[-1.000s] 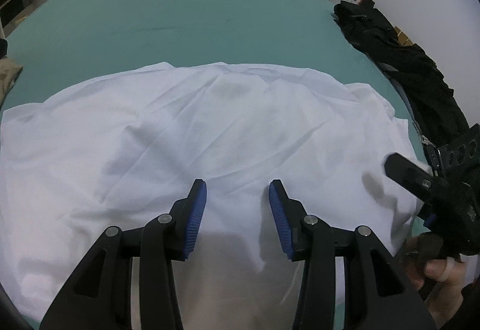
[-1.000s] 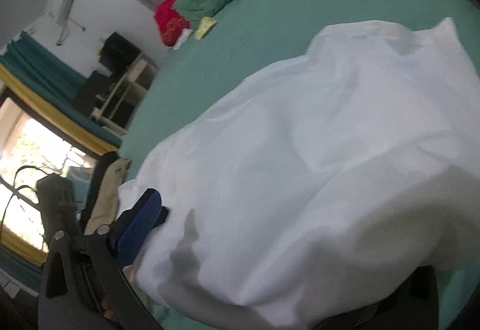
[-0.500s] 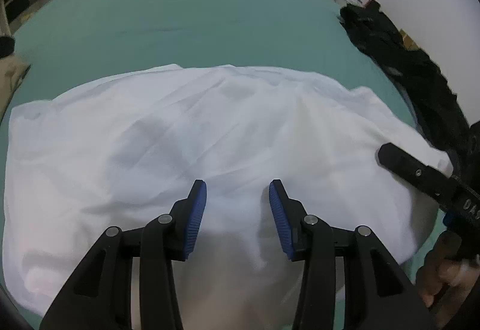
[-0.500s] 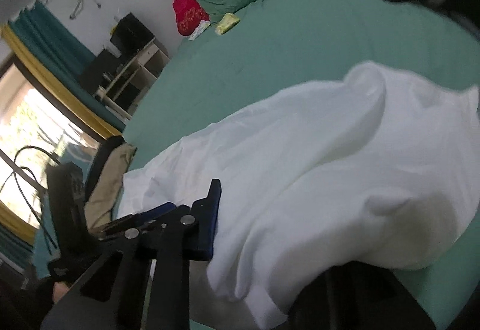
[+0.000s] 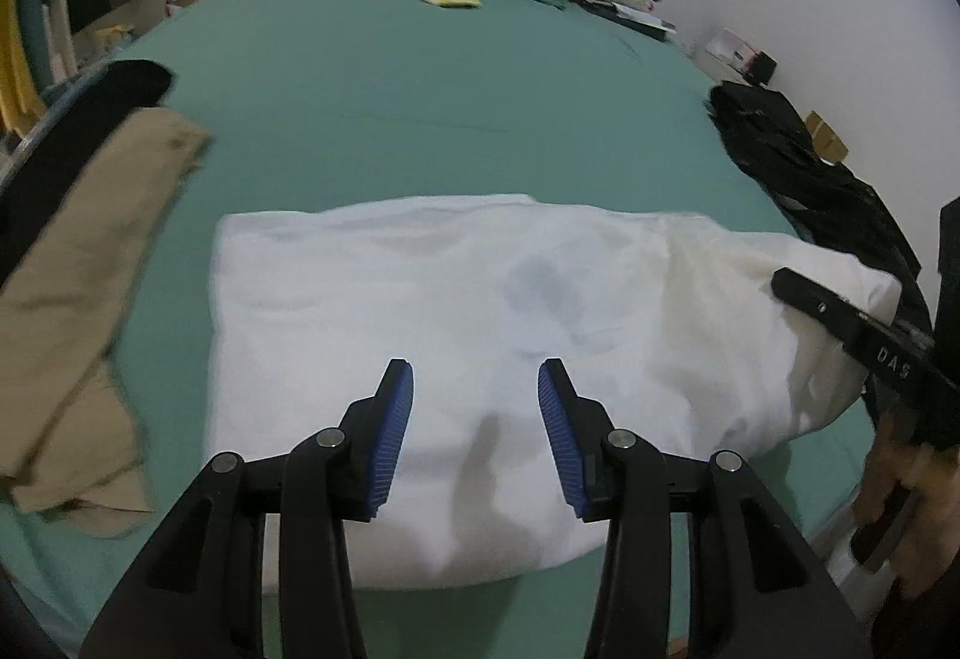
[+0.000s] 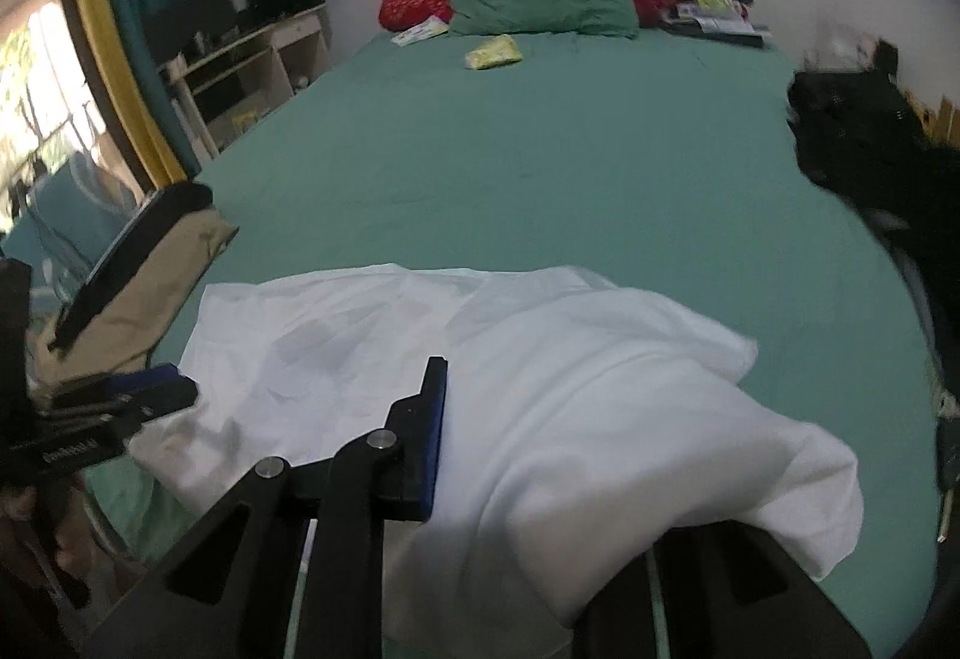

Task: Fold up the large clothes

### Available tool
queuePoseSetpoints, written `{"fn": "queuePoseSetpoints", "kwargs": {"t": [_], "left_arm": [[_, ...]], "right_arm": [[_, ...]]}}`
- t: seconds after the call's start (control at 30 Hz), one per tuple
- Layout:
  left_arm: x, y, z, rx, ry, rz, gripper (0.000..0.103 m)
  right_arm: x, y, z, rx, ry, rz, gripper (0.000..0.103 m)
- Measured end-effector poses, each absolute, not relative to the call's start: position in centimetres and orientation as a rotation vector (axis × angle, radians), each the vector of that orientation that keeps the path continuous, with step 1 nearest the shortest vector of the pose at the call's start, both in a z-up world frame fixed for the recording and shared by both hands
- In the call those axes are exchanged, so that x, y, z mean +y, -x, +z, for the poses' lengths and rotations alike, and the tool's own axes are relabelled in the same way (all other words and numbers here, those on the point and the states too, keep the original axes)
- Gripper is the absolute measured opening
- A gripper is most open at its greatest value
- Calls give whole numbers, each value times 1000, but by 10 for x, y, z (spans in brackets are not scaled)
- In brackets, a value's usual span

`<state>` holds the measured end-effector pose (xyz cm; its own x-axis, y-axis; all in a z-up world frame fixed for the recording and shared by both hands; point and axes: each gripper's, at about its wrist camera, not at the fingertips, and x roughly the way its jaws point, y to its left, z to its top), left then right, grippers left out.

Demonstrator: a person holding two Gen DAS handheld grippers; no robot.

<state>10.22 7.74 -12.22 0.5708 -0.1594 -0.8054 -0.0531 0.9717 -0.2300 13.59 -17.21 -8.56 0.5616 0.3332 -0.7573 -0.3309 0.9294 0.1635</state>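
Directly ahead of the left hand-held gripper [image 5: 475, 389], whose jaws stood apart and empty, the white garment [image 5: 456, 311] lay on the green bed [image 5: 420, 107], its long axis left to right. The right hand-held gripper [image 6: 540, 437] had the garment's right end draped over it; I cannot tell its grip.

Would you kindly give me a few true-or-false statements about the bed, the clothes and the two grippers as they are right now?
1. The white garment lies on a green bed sheet. True.
2. The left gripper has its jaws shut on the cloth. False: its jaws stand open above it, holding nothing.
3. White cloth is draped over one side of the right gripper. True.
4. A black garment lies at the bed's right edge. True.
5. The tan garment lies on top of the white one. False: it lies apart, to the left.
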Motion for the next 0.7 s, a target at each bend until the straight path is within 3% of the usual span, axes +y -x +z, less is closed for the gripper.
{"fn": "queuePoseSetpoints", "kwargs": {"t": [0.4, 0.67, 0.7], "left_arm": [[155, -66, -122, 948, 298, 11, 46], [195, -50, -126, 932, 365, 68, 46], [200, -48, -126, 931, 373, 78, 46]], "right_arm": [[-59, -130, -88, 926, 271, 500, 20], [5, -119, -121, 1060, 240, 711, 23], [12, -117, -127, 1089, 231, 751, 27]]}}
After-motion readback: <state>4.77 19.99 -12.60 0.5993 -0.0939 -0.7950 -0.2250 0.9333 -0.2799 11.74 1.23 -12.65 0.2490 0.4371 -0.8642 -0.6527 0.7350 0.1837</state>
